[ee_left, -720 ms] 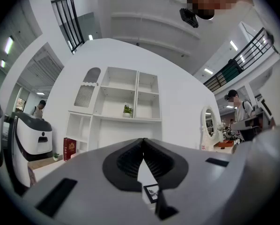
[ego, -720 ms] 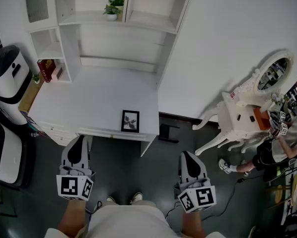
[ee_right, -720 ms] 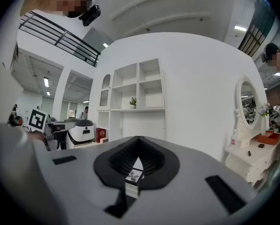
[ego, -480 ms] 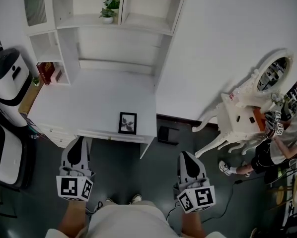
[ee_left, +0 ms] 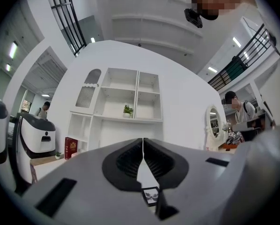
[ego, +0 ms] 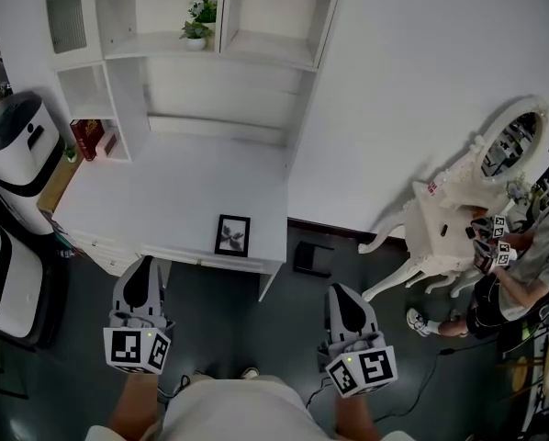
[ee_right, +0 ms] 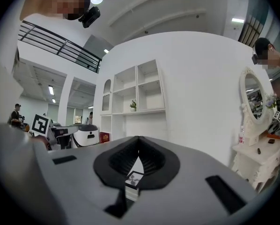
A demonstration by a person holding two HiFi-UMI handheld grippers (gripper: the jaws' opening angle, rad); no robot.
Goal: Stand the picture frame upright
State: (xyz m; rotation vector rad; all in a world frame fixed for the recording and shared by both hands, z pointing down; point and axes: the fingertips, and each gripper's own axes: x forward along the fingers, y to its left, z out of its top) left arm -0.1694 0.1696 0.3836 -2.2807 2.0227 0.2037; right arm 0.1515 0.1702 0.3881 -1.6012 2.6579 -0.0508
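Nearest the camera, a person holds two grippers side by side over the dark floor, short of a white table. The left gripper [ego: 141, 266] has its jaws pressed together with nothing between them, as its own view confirms [ee_left: 143, 146]. The right gripper [ego: 341, 292] is likewise closed and empty [ee_right: 138, 142], well apart from its partner.

Just beyond them, the black picture frame [ego: 232, 235] lies flat and face up on the table [ego: 164, 186], close to the near edge and toward the table's right end, between the two grippers' lines of sight. Neither gripper touches it. It shows low in the left gripper view [ee_left: 151, 196] and in the right gripper view [ee_right: 133, 178].

At the table's far left a red book [ego: 86, 138] stands in a cubby. Above, a small potted plant [ego: 197, 21] sits on the white shelf unit [ego: 265, 51]. To the far right, a second person [ego: 518, 278] stands beside a white vanity with an oval mirror [ego: 511, 141].
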